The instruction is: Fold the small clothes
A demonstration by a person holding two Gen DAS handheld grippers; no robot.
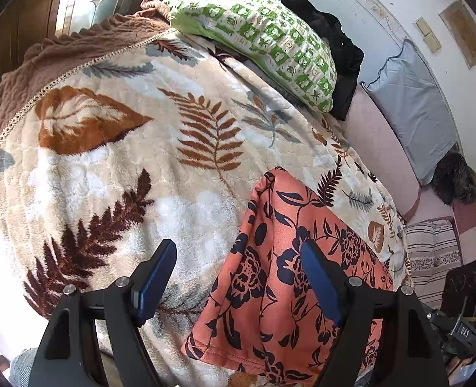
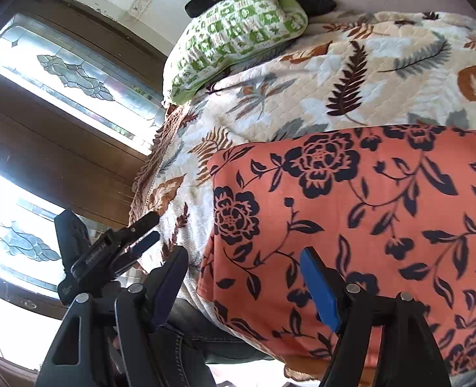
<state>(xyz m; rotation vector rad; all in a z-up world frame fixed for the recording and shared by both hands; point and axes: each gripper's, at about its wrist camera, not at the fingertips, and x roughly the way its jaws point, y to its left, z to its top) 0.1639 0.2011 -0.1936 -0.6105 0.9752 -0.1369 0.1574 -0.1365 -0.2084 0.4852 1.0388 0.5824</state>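
Note:
An orange garment with dark navy flowers [image 1: 286,274] lies spread on a leaf-patterned fleece blanket [image 1: 134,167] near the bed's front edge. In the left wrist view my left gripper [image 1: 238,267] hovers open over the garment's left edge, one finger above the blanket and the other above the cloth. In the right wrist view the garment [image 2: 366,209] fills the right half. My right gripper [image 2: 244,280] is open above its near left corner, with nothing pinched. The left gripper [image 2: 150,227] also shows there, at the left beside the bed, jaws apart.
A green-and-white pillow [image 1: 254,38] and a black garment [image 1: 334,42] lie at the far end of the bed. A grey-blue pillow [image 1: 412,106] leans on a pink sofa at right. Leaded windows [image 2: 76,74] are beside the bed. A person's jeans-clad leg [image 2: 199,338] is below.

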